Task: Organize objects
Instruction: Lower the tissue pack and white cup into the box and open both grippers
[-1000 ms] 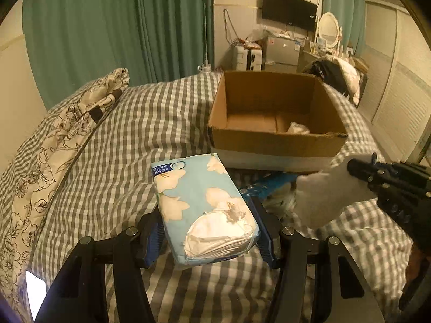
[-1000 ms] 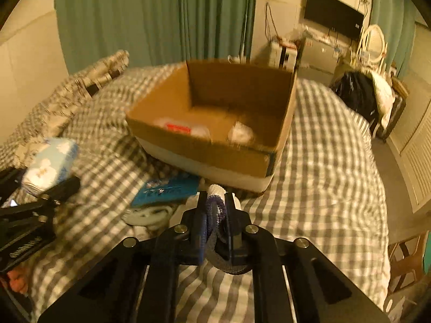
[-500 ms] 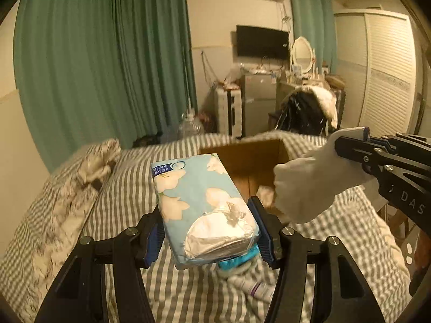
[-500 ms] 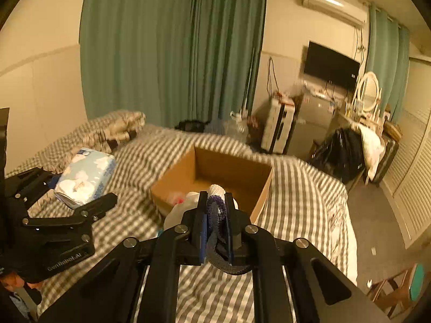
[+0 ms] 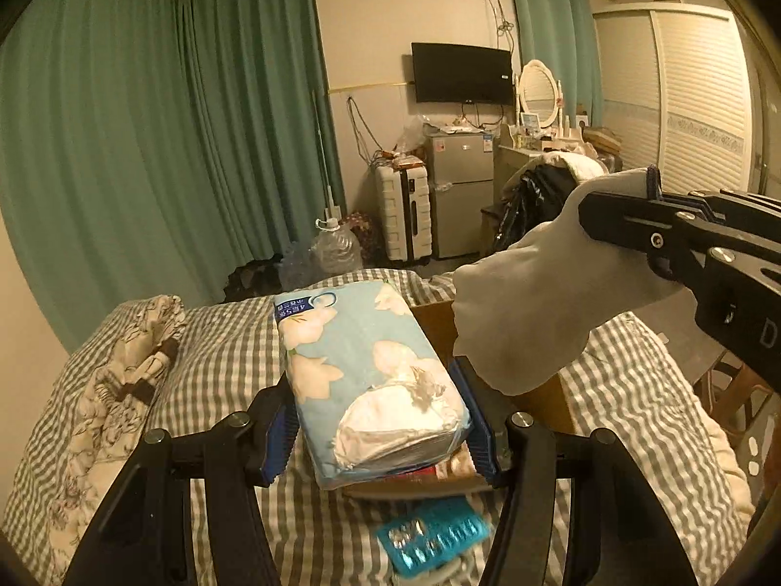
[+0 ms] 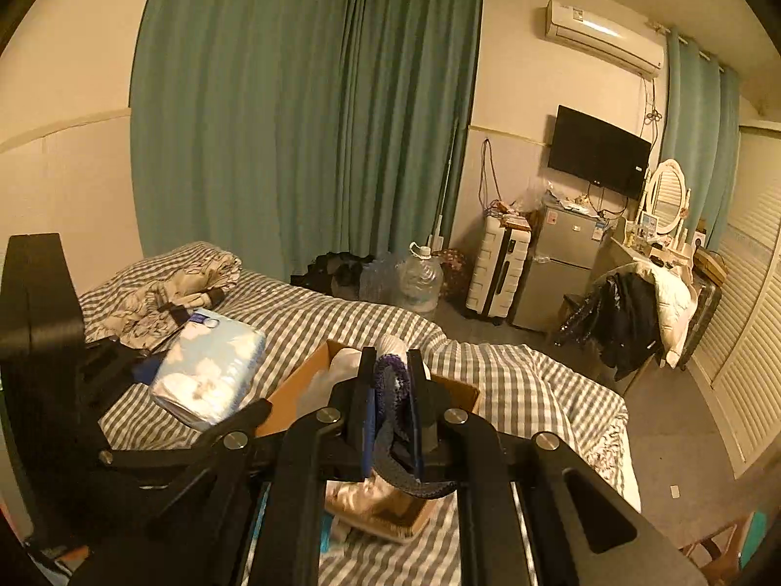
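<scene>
Two things were held above the checked bed: a pale-blue flowered tissue pack and a white sock with a dark purple cuff. The left gripper had its blue-padded fingers pressed against both long sides of the tissue pack, which pointed away from the camera with its torn white end nearest the lens. The right gripper was closed narrowly on the sock's cuff; in the left wrist view the sock's body hung down from those fingers, just to the right of the pack. Both items were over the open cardboard box lying on the bed, its brown walls showing beneath and behind them, with some pale items inside that were too hidden to name. A teal blister-like packet lay on the bedcover in front of the box, blurred. A floral pillow rested at the bed's left side. Beyond the bed stood green curtains, a white suitcase, a small grey fridge and a wall-mounted television.
</scene>
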The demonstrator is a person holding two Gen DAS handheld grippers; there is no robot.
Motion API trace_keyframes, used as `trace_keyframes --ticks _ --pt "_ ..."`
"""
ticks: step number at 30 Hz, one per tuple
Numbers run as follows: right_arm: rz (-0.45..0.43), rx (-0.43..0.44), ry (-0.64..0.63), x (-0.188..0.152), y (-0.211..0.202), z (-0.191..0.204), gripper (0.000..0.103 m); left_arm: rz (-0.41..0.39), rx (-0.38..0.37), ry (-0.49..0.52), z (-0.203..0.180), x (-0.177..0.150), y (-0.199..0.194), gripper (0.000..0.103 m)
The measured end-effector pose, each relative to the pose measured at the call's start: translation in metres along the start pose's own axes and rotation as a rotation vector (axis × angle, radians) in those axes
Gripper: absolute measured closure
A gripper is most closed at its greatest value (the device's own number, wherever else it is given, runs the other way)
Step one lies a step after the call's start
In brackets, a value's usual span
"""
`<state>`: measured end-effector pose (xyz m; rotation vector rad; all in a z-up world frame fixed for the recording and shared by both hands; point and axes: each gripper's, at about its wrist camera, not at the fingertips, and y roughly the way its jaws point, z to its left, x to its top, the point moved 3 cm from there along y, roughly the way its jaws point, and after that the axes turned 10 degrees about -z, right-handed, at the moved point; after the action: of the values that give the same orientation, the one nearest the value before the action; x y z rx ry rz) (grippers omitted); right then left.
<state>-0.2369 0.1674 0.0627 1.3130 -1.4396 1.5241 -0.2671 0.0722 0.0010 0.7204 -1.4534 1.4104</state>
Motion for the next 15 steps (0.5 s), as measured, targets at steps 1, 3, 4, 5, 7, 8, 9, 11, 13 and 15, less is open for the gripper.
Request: trace_keyframes --ticks 1,3,4,5,7,8,9,11,13,15 --pt "0.003 0.0 0.003 -0.001 0.011 -0.001 0.093 0.006 0.0 -0.001 0.0 -0.001 0.008 0.044" --pt "0.015 0.002 0.007 -0.006 0.028 -0.006 0.093 0.019 0.0 -0.008 0.002 -0.005 0.023 0.044" --pt "0.022 0.003 0.011 -0.009 0.038 -0.007 0.093 0.029 0.001 -0.012 0.003 -0.008 0.033 0.044" --pt "0.031 0.005 0.016 -0.013 0.047 -0.009 0.093 0.036 0.002 -0.016 0.003 -0.01 0.04 0.044" --pt "0.053 0.01 0.027 -0.022 0.066 -0.013 0.093 0.058 0.003 -0.021 0.004 -0.02 0.058 0.044" --pt "0.066 0.012 0.032 -0.029 0.076 -0.014 0.093 0.069 0.004 -0.022 0.005 -0.025 0.065 0.044" --pt "0.079 0.015 0.038 -0.037 0.083 -0.015 0.093 0.078 0.003 -0.023 0.005 -0.029 0.072 0.044" --pt "0.105 0.021 0.046 -0.05 0.098 -0.016 0.093 0.098 -0.002 -0.025 0.007 -0.038 0.083 0.044" --pt "0.129 0.024 0.052 -0.063 0.11 -0.017 0.093 0.112 -0.006 -0.029 0.007 -0.046 0.091 0.043" --pt "0.146 0.026 0.055 -0.073 0.119 -0.018 0.092 0.128 -0.023 -0.045 0.007 -0.053 0.097 0.042"
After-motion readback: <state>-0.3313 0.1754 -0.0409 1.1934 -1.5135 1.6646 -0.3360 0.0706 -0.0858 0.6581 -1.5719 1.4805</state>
